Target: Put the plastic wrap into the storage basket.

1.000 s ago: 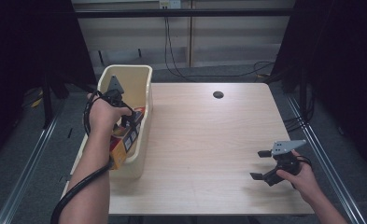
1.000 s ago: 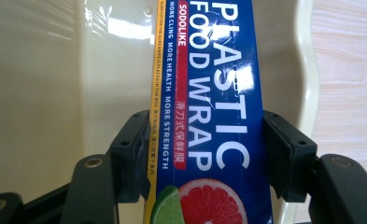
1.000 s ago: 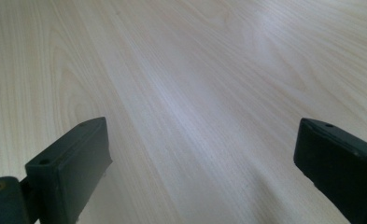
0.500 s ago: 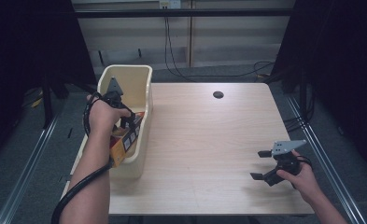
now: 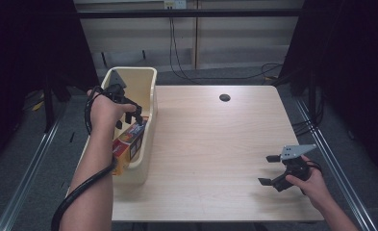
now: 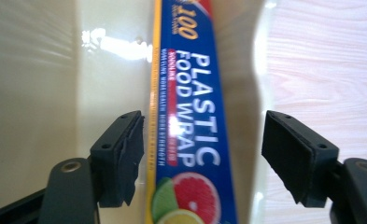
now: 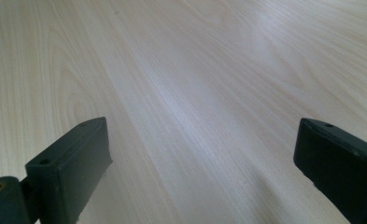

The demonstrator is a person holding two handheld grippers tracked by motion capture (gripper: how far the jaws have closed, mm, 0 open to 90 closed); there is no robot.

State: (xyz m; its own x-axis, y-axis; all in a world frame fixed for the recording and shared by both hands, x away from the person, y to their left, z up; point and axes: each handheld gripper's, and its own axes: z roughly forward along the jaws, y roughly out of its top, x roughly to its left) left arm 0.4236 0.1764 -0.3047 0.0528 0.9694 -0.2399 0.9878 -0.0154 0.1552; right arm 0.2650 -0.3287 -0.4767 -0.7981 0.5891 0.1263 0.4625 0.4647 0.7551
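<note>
**A:** Where's your left gripper (image 5: pixel 137 117) sitting right now? Hard to see past your arm.

**B:** You've got it over the cream plastic bin (image 5: pixel 147 82) at the table's left edge, jaws pointing down into it. In the left gripper view the jaws are spread wide, with the plastic wrap box (image 6: pixel 188 116) running between them. The left pad looks just beside the box's yellow edge, can't tell if it's touching; the right pad is clearly off it.

**A:** And the box itself?

**B:** It's inside the bin, lying along the wall nearest the table (image 5: pixel 215 144). Blue face up, "PLASTIC FOOD WRAP" and citrus slices printed on it. From the high view you see its orange and yellow end (image 5: pixel 129 139) poking out under your hand.

**A:** Right side?

**B:** Your right gripper (image 5: pixel 272 170) is near the table's front right corner, jaws apart, holding nothing, just bare wood between them.
</note>
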